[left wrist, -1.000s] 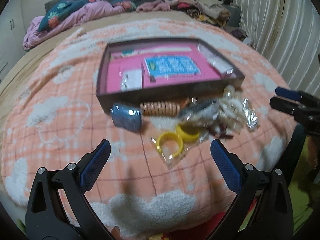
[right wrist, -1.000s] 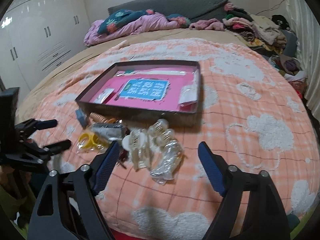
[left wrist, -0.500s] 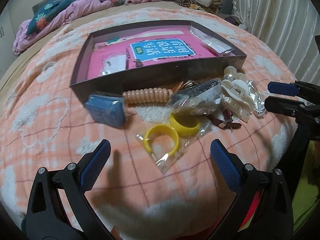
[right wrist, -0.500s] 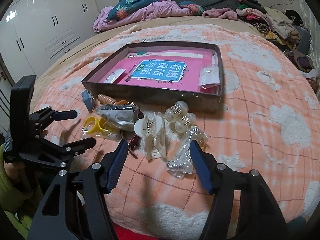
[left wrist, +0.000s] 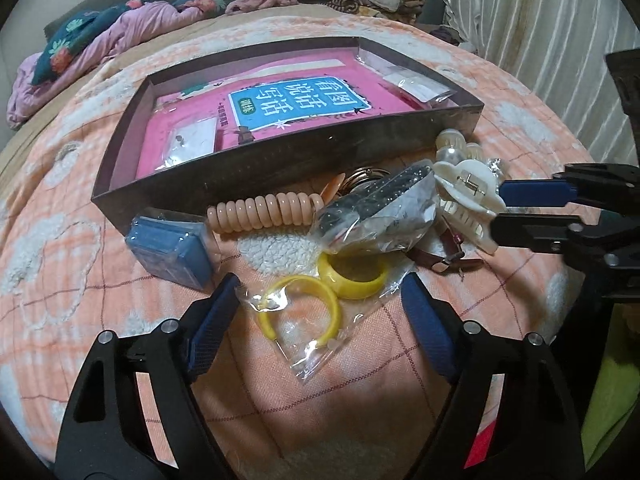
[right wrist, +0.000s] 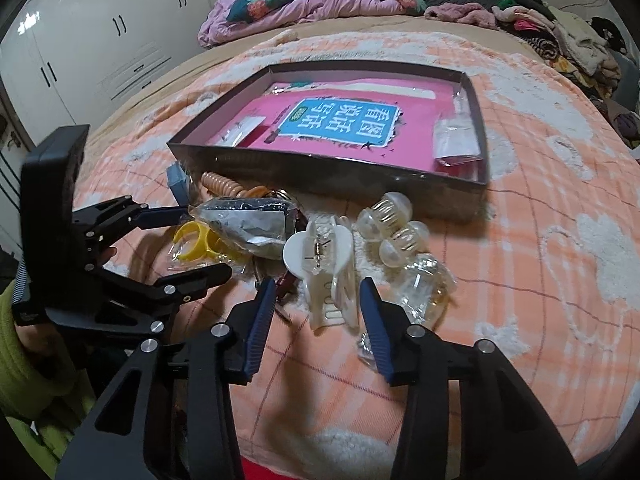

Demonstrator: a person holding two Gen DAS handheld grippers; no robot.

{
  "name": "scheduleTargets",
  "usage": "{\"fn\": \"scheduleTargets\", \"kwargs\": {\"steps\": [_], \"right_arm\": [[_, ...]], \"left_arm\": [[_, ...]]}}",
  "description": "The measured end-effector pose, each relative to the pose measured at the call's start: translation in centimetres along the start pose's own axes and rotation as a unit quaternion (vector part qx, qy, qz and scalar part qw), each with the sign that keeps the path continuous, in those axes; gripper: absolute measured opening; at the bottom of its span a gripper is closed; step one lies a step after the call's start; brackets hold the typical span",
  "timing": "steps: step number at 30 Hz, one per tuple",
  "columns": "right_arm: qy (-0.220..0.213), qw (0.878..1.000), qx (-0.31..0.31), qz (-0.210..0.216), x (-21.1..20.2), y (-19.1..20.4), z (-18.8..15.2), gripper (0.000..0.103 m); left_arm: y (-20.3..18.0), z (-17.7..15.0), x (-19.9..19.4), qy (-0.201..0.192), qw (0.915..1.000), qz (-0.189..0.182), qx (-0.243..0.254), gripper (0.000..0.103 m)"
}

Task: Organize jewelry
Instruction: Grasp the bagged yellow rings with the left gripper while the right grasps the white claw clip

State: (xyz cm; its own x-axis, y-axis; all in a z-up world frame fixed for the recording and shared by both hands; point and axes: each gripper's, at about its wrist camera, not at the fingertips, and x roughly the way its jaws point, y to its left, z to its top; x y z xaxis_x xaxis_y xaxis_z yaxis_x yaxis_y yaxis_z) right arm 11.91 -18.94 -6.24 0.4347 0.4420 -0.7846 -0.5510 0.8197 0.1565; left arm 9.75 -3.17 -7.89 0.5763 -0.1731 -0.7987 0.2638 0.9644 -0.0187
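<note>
A dark box with a pink book inside lies on the bed; it also shows in the right wrist view. Jewelry lies in front of it. My left gripper is open around a clear bag with yellow rings. My right gripper is open, its fingers on either side of a white claw clip. That clip and the right gripper show at the right of the left wrist view. The left gripper shows in the right wrist view.
A blue case, a peach coil hair tie, a silver bag, a brown strap and clear clips lie by the box. Small bags lie inside it. Clothes pile at the bed's far end.
Both grippers have moved forward and down toward the pile. The left now brackets the yellow ring bag; the right has narrowed and brackets the white claw clip.
</note>
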Motion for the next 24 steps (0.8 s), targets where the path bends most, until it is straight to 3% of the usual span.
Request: {"fn": "scheduleTargets", "kwargs": {"steps": [4,8,14,24], "right_arm": [[0.006,1.0,-0.009,-0.012,1.3,0.2,0.4,0.041],[0.002,1.0,-0.014,-0.016,1.9,0.1,0.5,0.025],[-0.017,1.0,-0.009,-0.018,0.7,-0.3,0.1,0.025],[-0.042,0.999,0.012,-0.007,-2.0,-0.9,-0.4,0.024]], "left_arm": [[0.3,-0.1,0.0,-0.004,0.9999,-0.013,-0.002,0.068],[0.7,-0.3,-0.5,-0.012,0.9997,-0.018,-0.007,0.057],[1.2,-0.7,-1.4,-0.023,0.9993,-0.024,-0.014,0.039],[1.7,-2.0,-3.2,-0.008,0.9997,-0.019,-0.015,0.037]]}}
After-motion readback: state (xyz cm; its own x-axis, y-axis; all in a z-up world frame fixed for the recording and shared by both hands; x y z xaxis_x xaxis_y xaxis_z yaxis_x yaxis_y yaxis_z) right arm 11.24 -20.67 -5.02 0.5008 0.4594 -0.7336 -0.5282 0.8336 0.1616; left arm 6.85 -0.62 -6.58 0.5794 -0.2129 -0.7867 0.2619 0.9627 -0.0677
